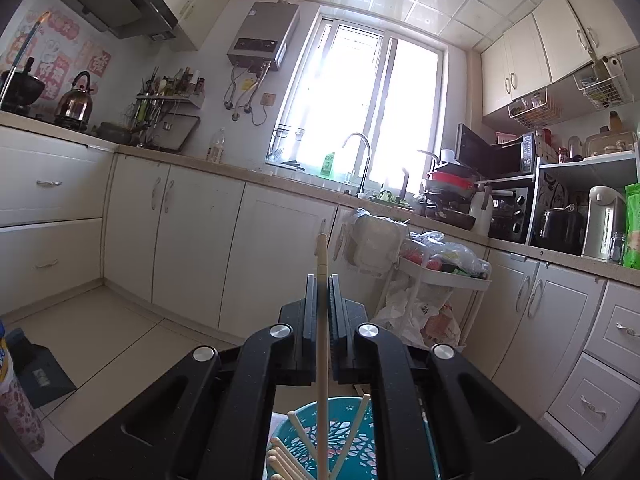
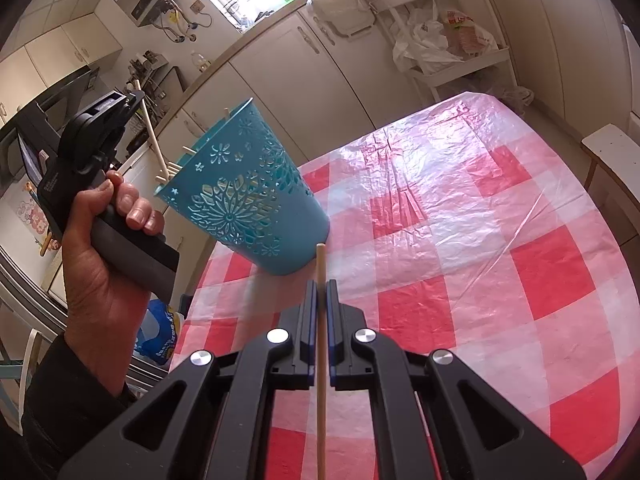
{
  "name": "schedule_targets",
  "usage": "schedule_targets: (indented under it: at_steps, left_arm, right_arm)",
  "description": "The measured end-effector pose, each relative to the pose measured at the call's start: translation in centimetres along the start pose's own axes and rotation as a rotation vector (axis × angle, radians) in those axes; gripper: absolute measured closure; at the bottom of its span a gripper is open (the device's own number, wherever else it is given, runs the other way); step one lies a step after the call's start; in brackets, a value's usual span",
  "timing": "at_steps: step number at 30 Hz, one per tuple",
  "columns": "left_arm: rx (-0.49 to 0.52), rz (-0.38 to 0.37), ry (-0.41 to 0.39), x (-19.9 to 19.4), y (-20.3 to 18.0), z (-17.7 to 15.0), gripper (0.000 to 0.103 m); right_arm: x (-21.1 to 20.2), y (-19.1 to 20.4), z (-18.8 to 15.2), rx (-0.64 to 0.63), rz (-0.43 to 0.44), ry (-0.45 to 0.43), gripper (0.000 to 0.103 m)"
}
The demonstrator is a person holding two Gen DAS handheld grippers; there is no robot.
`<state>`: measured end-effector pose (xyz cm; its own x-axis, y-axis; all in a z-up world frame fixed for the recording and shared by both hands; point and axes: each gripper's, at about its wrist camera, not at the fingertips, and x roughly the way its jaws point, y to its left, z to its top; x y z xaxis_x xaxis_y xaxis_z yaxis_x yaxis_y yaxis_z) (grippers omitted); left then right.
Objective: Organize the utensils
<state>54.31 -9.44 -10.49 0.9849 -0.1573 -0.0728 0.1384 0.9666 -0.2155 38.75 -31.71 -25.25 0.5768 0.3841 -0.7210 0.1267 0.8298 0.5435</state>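
Note:
In the left wrist view my left gripper (image 1: 322,280) is shut on a pale wooden chopstick (image 1: 322,344) that stands upright, its lower end over the teal cut-out holder (image 1: 356,444). Several chopsticks lean inside the holder. The right wrist view shows the holder (image 2: 248,196) standing near the left edge of the checked table (image 2: 480,240). A hand holds the left gripper (image 2: 134,100) up and left of the holder, with its chopstick (image 2: 152,132) slanting down to the rim. My right gripper (image 2: 321,284) is shut on another chopstick (image 2: 320,360), just in front of the holder's base.
A white trolley (image 2: 452,60) loaded with plastic bags stands between the table and the cream cabinets (image 1: 192,232). A pale stool (image 2: 612,148) sits past the table's right edge. A blue bag (image 2: 160,332) lies on the floor at the left.

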Motion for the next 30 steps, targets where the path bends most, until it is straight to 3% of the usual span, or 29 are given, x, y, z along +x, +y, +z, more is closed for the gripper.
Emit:
schedule_targets:
  at_steps: [7, 10, 12, 15, 21, 30]
  left_arm:
    - [0.068, -0.006, 0.088, -0.8, -0.3, -1.6, 0.097]
    - [0.073, -0.002, 0.124, -1.6, 0.0, -2.0, 0.089]
    - [0.067, 0.004, 0.134, -2.6, 0.2, -1.9, 0.072]
    - [0.062, 0.024, 0.129, -4.7, 0.7, -1.1, 0.056]
    - [-0.088, 0.121, 0.086, -9.7, 3.7, 1.2, 0.028]
    - [-0.188, 0.182, 0.078, -10.3, 7.3, 2.7, 0.026]
  right_arm:
    - [-0.7, -0.3, 0.2, 0.012, -0.002, -0.028, 0.098]
    - [-1.2, -0.2, 0.2, 0.01, -0.002, -0.046, 0.098]
    - [-1.6, -0.1, 0.2, 0.002, -0.003, -0.06, 0.098]
    - [-2.3, 0.3, 0.4, -0.009, 0.004, -0.096, 0.098]
    - [-5.2, 2.9, 3.2, -0.042, 0.051, -0.248, 0.098]
    - [-6.9, 9.8, 11.8, -0.102, 0.143, -0.426, 0.098]
